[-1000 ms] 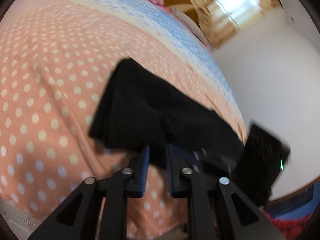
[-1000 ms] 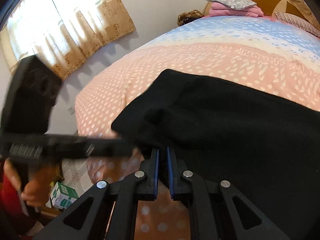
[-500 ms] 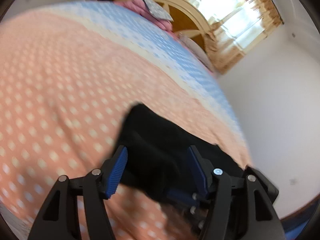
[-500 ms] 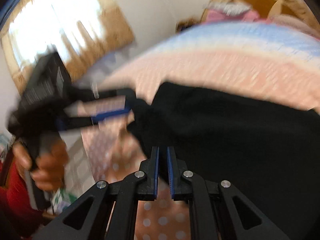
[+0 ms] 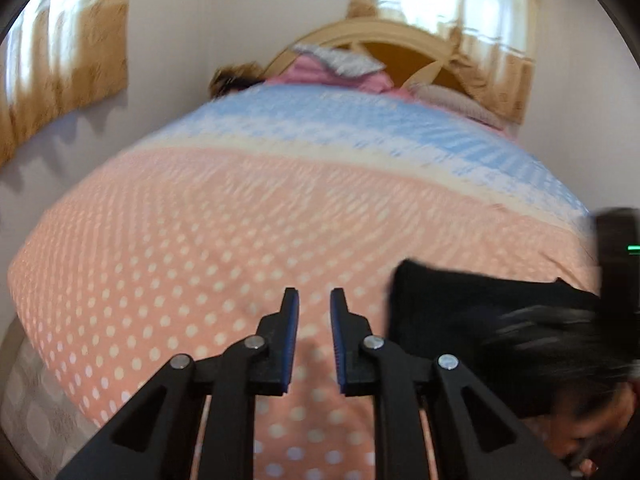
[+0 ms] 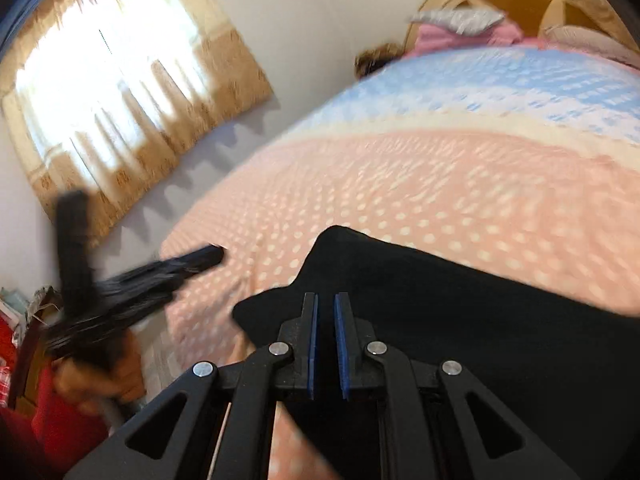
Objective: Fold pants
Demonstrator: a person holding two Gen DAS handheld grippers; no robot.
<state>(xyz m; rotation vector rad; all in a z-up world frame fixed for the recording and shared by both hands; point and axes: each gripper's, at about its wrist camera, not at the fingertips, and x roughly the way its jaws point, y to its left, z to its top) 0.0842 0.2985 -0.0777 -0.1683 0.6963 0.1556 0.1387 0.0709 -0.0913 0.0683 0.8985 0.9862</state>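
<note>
The black pants (image 6: pixel 460 300) lie folded on the pink dotted bedspread (image 6: pixel 440 184); in the left wrist view they (image 5: pixel 460 304) sit at the lower right. My left gripper (image 5: pixel 314 300) is slightly open and empty, above bare bedspread (image 5: pixel 200 240) to the left of the pants. It shows blurred at the left of the right wrist view (image 6: pixel 152 276). My right gripper (image 6: pixel 326 304) hovers over the near left corner of the pants, jaws a narrow gap apart, with nothing clearly between them. Its body shows blurred in the left wrist view (image 5: pixel 560 328).
Pink and grey pillows (image 5: pixel 336 68) and a wooden headboard (image 5: pixel 392 40) are at the far end of the bed. Curtained windows (image 6: pixel 120 80) are on the wall to the left. The bed edge drops off at the near left (image 6: pixel 176 320).
My left gripper let go of the pants, opened wide, then narrowed, and swung left off the cloth. My right gripper opened slightly from shut. The pants now lie flat.
</note>
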